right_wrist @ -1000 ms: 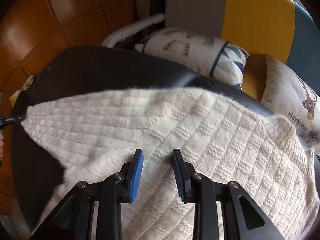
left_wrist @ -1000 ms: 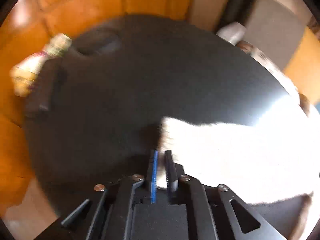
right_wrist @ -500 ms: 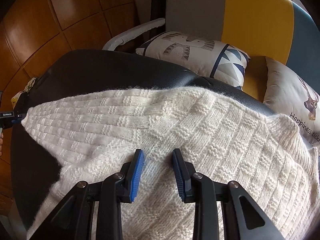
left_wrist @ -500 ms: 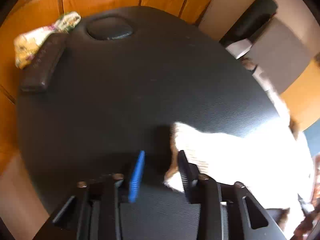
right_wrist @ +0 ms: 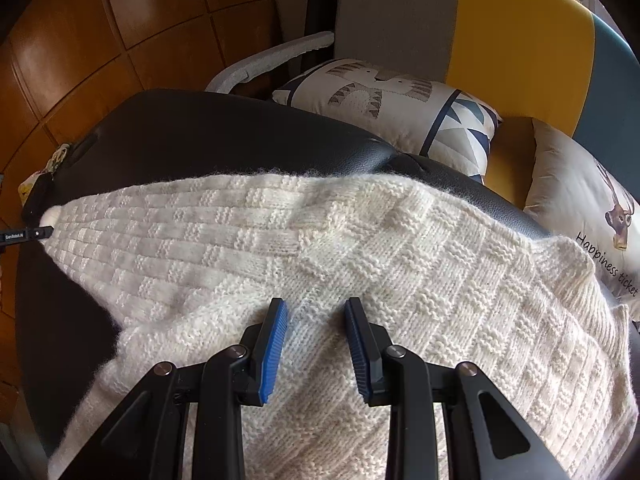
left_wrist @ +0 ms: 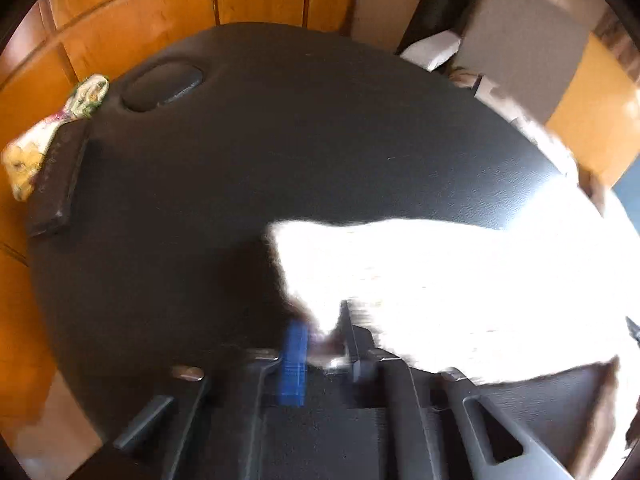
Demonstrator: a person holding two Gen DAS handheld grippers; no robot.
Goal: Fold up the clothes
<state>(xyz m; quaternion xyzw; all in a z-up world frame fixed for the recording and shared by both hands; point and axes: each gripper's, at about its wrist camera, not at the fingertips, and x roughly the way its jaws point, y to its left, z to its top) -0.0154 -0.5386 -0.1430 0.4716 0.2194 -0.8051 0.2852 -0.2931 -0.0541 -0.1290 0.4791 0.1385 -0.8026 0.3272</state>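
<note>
The cream basket-weave knitted sweater [right_wrist: 360, 248] is being spread on the black leather surface [right_wrist: 224, 136], both claws [left_wrist: 320, 344] [right_wrist: 316, 328] parted, the left straddling the sleeve tip [left_wrist: 316, 292]; an even, deep bite is advised.

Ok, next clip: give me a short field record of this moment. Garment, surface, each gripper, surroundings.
garment: cream knitted sweater, spread flat
surface: black padded table
left gripper: fingers apart around the sweater's corner; image blurred, grip unclear
right gripper: open, over the middle of the sweater, holding nothing
on the table's far edge: dark remote, patterned cloth
behind the table: cat-print cushion, deer-print cushion
fold state: no fold visible yet
</note>
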